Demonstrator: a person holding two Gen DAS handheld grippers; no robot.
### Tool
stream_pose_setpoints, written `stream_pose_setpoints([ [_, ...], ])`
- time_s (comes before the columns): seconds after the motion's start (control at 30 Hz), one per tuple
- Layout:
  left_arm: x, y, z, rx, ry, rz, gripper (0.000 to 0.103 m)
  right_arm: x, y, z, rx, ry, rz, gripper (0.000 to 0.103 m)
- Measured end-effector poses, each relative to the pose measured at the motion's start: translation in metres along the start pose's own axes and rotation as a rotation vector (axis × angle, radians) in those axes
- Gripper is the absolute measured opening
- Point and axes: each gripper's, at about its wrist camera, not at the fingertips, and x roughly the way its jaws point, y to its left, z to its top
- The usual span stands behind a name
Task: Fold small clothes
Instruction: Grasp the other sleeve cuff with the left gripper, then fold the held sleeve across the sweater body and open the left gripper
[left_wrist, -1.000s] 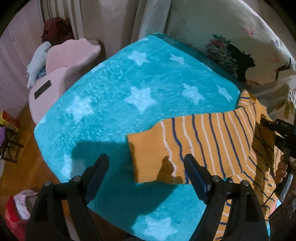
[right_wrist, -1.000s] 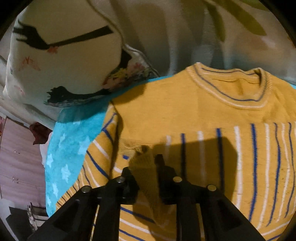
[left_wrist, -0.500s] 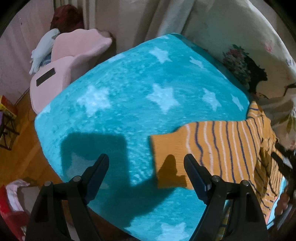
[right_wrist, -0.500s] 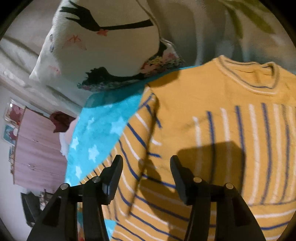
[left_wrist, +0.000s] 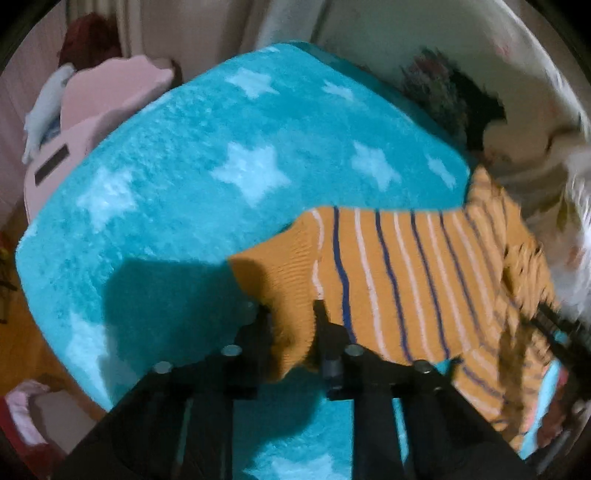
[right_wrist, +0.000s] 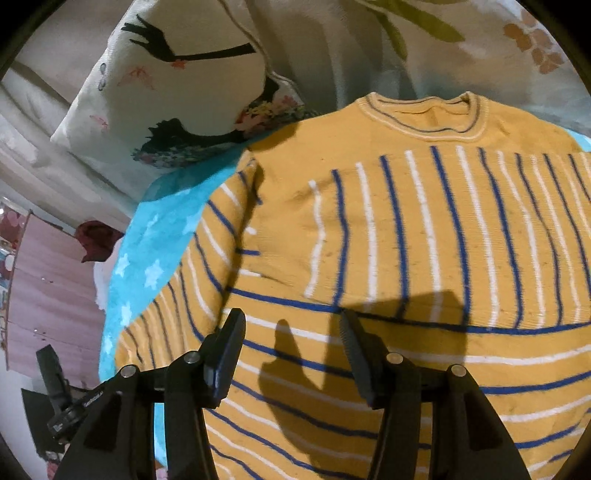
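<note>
Home bedroom: star-print blanket (left_wrist: 192, 155), printed pillow (right_wrist: 177, 92), curtains (left_wrist: 207, 29), pink child seat (left_wrist: 92, 107), wood floor (left_wrist: 14, 343)

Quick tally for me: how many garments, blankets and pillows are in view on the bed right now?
Garments: 1, the orange striped sweater; the left gripper pinches its sleeve cuff.
Blankets: 1, the turquoise star blanket.
Pillows: 1, the white printed pillow.
Total: 3

The sweater (right_wrist: 388, 229) lies on the blanket (left_wrist: 207, 177), pillow (right_wrist: 177, 85) behind it.
</note>
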Motion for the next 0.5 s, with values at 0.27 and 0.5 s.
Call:
stream_pose_setpoints([
  [0.27,-0.085,0.047,0.115,-0.090,-0.278,0.194,0.014,-0.030,-0.034,-0.003,0.062,-0.068,-0.043,0.058],
  [0.5,-0.116,-0.044,0.110,0.102,-0.323,0.047,0.014,-0.053,-0.068,-0.012,0.148,-0.109,-0.051,0.058],
])
